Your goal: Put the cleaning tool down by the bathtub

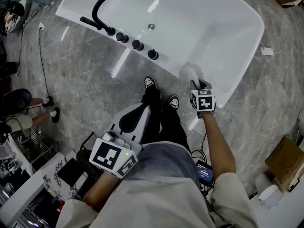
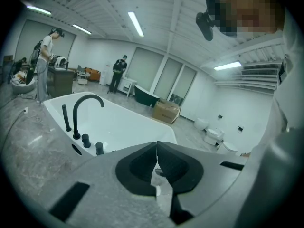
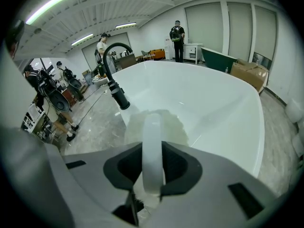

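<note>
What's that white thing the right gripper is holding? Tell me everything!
The white cleaning tool has a smooth, plastic-looking arched handle and a pale, round, soft-looking pad. The right gripper clamps the handle between its fingers, one on each side. The pad hangs over the white bathtub at its rim; whether it touches is unclear.

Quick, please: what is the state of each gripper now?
Left gripper: closed, holding nothing.
Right gripper: closed on the white handle of the cleaning tool.

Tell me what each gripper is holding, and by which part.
The right gripper clamps the cleaning tool by its white handle; the left gripper is shut and empty.
</note>
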`<state>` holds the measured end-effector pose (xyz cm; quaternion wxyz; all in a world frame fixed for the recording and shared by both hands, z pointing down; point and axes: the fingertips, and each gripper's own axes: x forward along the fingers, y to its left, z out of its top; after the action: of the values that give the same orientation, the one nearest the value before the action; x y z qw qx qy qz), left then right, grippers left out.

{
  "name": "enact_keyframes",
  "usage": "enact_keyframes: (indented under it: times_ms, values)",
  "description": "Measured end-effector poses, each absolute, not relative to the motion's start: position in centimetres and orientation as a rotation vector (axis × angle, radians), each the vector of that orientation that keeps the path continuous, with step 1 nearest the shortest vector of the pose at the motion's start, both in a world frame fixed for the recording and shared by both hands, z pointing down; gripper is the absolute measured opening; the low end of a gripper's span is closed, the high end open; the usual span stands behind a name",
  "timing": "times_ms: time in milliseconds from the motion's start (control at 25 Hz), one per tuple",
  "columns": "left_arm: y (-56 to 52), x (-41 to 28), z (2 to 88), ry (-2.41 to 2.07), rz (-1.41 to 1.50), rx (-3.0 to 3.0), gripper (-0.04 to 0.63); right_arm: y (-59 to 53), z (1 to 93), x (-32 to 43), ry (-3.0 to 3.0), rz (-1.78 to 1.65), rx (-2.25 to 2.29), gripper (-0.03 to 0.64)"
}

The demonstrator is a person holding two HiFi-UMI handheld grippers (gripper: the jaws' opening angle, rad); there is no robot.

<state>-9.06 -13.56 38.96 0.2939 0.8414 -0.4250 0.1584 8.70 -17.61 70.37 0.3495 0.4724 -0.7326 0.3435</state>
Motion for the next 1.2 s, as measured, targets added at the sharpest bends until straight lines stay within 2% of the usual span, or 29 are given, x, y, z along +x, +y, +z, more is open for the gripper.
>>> enact_keyframes:
  times_ms: [920,1200]
  values:
    - [-13.7,-9.8,39.2,-1.117,0.436,2.238,0.009,-18.3,71.7,7.9,-1.888,0.895,1.25,0.081]
    - [-13.4,-9.7,39.2,-1.118,0.43,2.238,0.009,-17.6,71.8,8.3,-1.878,0.924,1.236,0.132]
